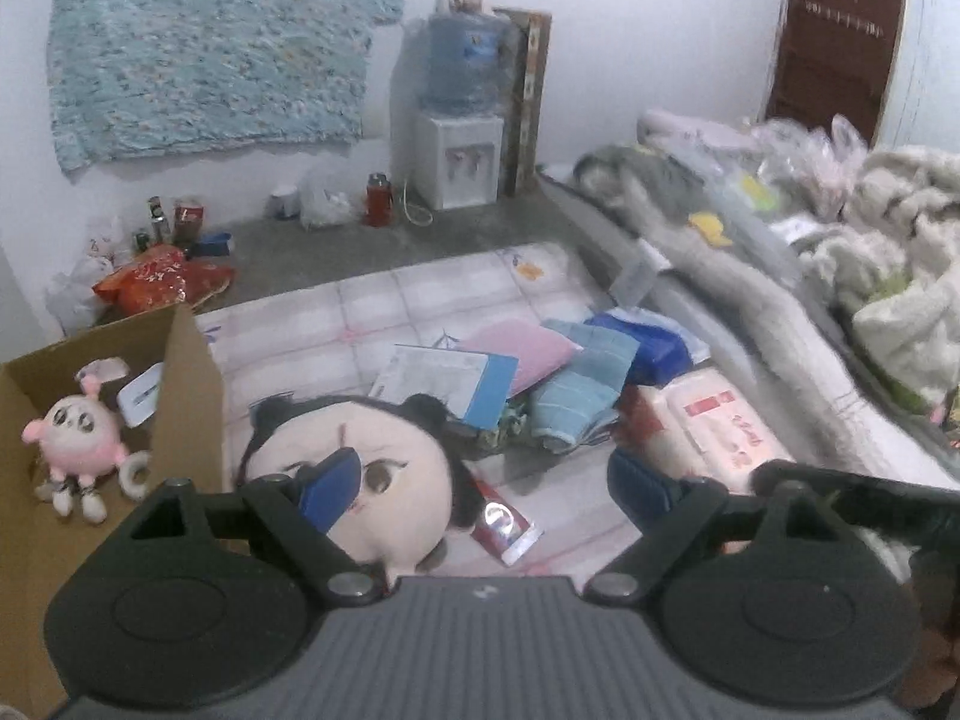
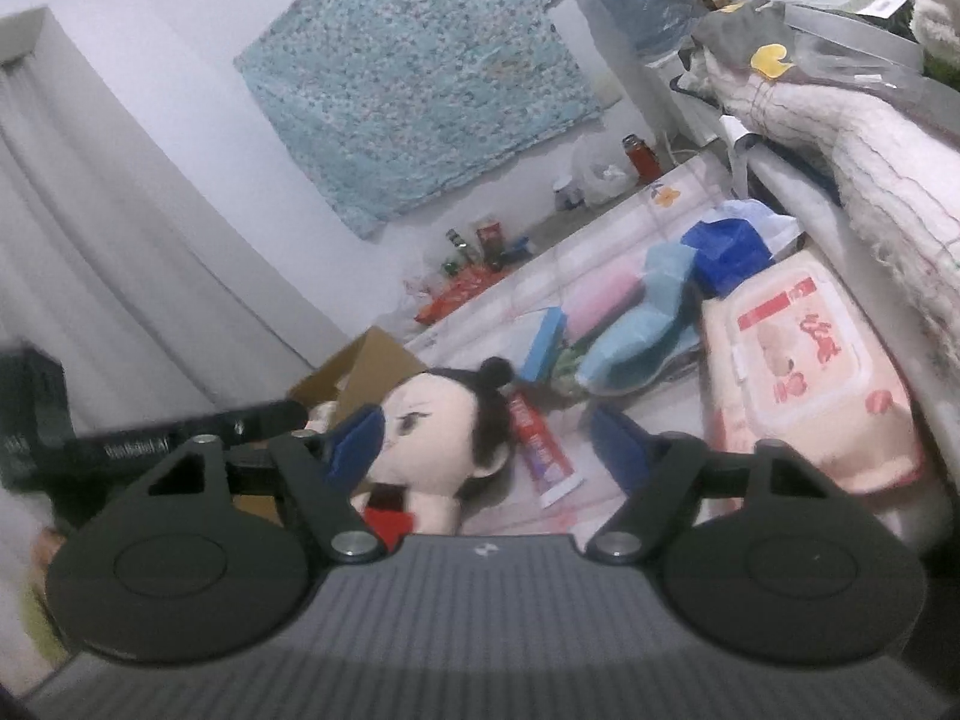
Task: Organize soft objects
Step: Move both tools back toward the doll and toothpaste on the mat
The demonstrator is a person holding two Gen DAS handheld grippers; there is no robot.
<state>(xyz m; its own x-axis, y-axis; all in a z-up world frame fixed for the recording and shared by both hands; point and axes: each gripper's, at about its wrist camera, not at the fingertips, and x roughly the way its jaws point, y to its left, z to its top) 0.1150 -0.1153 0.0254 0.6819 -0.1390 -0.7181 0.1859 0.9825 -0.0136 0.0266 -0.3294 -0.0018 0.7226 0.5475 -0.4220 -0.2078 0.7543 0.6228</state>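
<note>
Two grippers hover with jaws spread, empty: the left gripper point(image 1: 486, 489) and right gripper point(image 2: 486, 444) above the doll point(image 1: 384, 480), which lies on the checked mat point(image 1: 372, 312) beside the cardboard box point(image 1: 180, 372) holding a pink plush point(image 1: 78, 438).

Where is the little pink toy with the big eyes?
In the left wrist view, the pink plush toy sits at far left inside the open cardboard box, left of the big-headed doll.

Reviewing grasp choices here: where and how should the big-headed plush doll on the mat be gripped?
Grip the doll across its round head, from above and the near side. The head is its widest, softest part and lies exposed, with the toothpaste tube close beside it. Both grippers are open.
</note>
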